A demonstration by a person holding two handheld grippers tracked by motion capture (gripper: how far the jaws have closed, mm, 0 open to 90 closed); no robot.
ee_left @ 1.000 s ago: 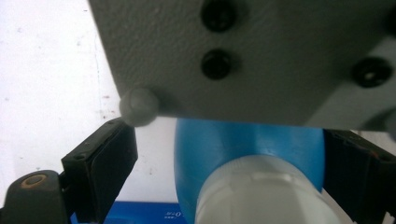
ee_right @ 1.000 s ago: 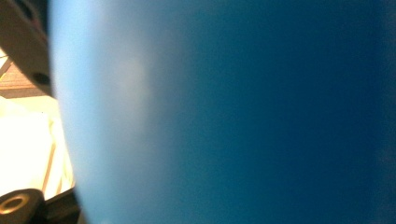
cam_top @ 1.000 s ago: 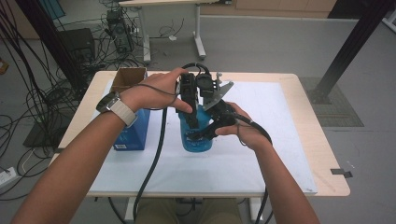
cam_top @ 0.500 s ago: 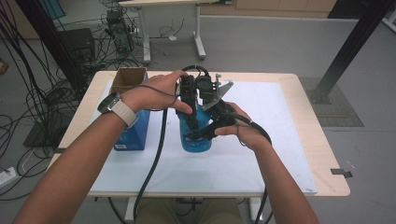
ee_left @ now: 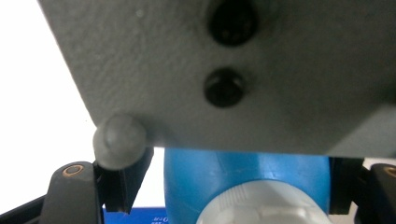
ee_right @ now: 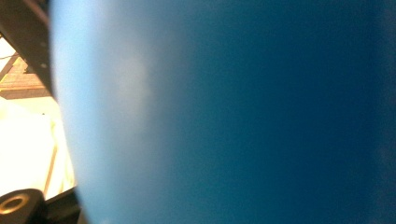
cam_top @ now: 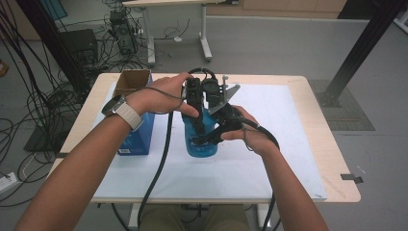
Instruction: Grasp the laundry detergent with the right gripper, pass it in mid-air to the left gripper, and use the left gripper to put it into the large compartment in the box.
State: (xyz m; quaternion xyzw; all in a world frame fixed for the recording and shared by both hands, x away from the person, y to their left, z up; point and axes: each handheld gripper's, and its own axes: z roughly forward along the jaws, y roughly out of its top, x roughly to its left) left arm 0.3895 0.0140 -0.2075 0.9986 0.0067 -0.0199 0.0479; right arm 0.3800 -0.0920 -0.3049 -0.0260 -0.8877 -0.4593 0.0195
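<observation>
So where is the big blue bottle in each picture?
High view: the blue bottle stands mid-table, between both hands.
Left gripper view: bottom centre, under a grey plate.
Right gripper view: very close, blurred, across nearly the whole frame.
Shared landmark: the white mat.

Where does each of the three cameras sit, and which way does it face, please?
High view: above the person's side, looking forward and down on the table; both forearms, left gripper and right gripper at the blue bottle.
Left gripper view: looks along its jaws, down at the bottle's white cap, under the right gripper's grey plate.
Right gripper view: pressed against the bottle's side.
All three share the bottle.
</observation>
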